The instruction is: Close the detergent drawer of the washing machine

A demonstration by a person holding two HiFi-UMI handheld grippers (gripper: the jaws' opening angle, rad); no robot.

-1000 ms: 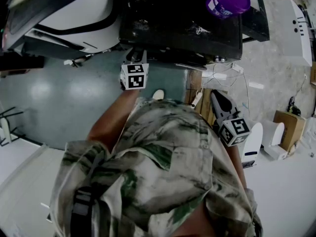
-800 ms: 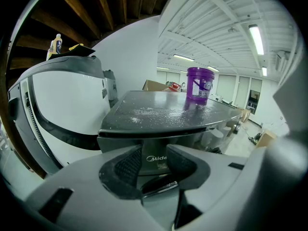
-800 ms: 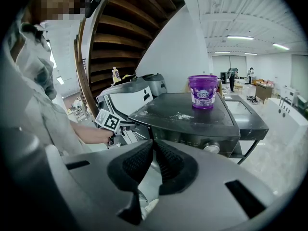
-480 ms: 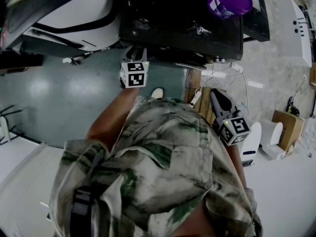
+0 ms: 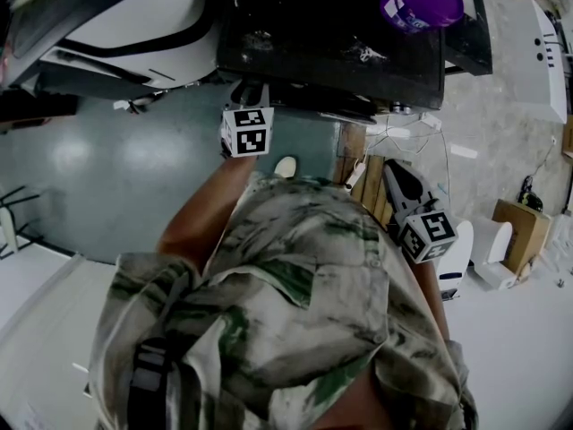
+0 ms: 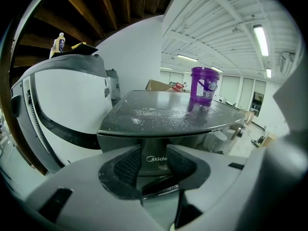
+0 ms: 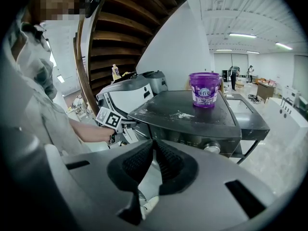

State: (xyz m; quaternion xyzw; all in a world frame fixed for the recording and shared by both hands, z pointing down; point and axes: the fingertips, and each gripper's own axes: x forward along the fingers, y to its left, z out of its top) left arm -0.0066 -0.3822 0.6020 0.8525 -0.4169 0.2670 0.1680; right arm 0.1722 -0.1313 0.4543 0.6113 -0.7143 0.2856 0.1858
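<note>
drawer front first: the dark grey detergent drawer panel with the white logo sits dead ahead at 12 o'clock of my left gripper, just under the lip of the dark grey washing machine top. i hold this gripper's ribbed pads apart, gripping nothing, so the panel shows in the gap and both tips can bear squarely on its face. a dark slanted gap under the panel suggests to me that the drawer is not fully home, though i cannot be sure. my right gripper hangs back at about 4 o'clock of my body, pads pressed together on nothing, out of the way since one push should do. the purple plastic tub stands at 1 o'clock on the machine top, well apart from the drawer, near some spilt white powder.
</note>
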